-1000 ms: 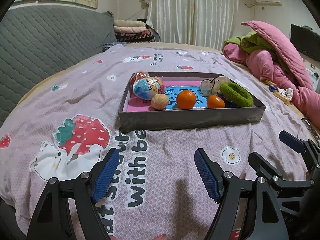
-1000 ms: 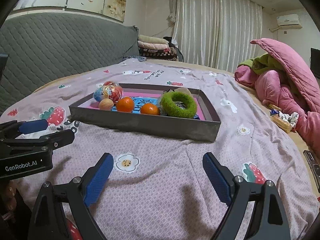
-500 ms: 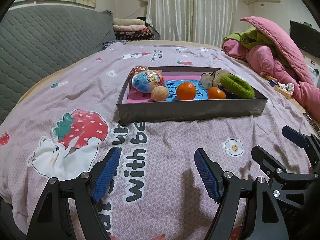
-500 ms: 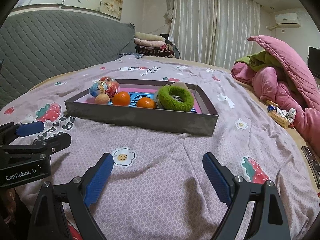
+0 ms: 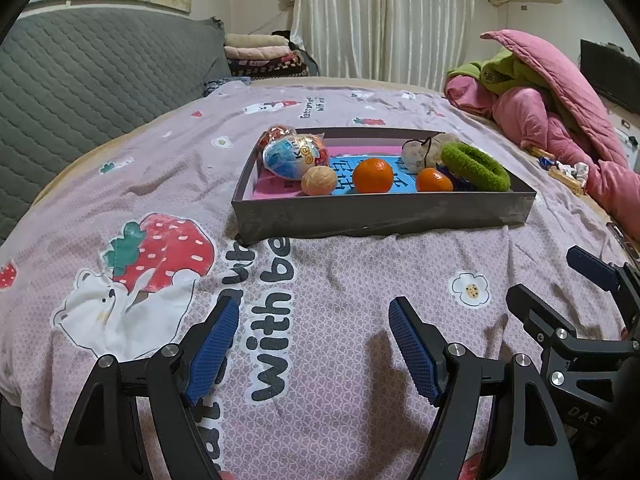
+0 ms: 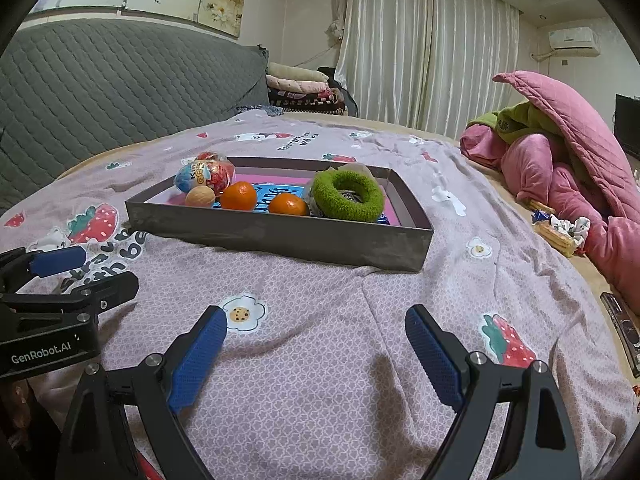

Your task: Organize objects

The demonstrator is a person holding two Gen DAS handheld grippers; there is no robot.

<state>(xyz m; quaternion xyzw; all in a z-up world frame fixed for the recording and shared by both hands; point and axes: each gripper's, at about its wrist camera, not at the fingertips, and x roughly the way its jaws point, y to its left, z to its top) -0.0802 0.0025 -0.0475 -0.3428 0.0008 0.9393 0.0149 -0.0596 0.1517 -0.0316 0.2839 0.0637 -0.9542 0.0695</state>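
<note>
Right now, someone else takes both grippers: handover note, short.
Left gripper: open, empty, over the bedsheet, short of the tray.
Right gripper: open, empty, over the sheet too, near the tray's right end.
In the tray: foil egg, walnut, big orange, small orange, green ring, a pale bundle behind the ring.
Loose by the pink quilt: wrapped snacks; whether they belong to the job is unclear.
Done: the items seen sit in the tray. Left: nothing is in hand; probably sort within the tray or collect the loose snacks.
</note>
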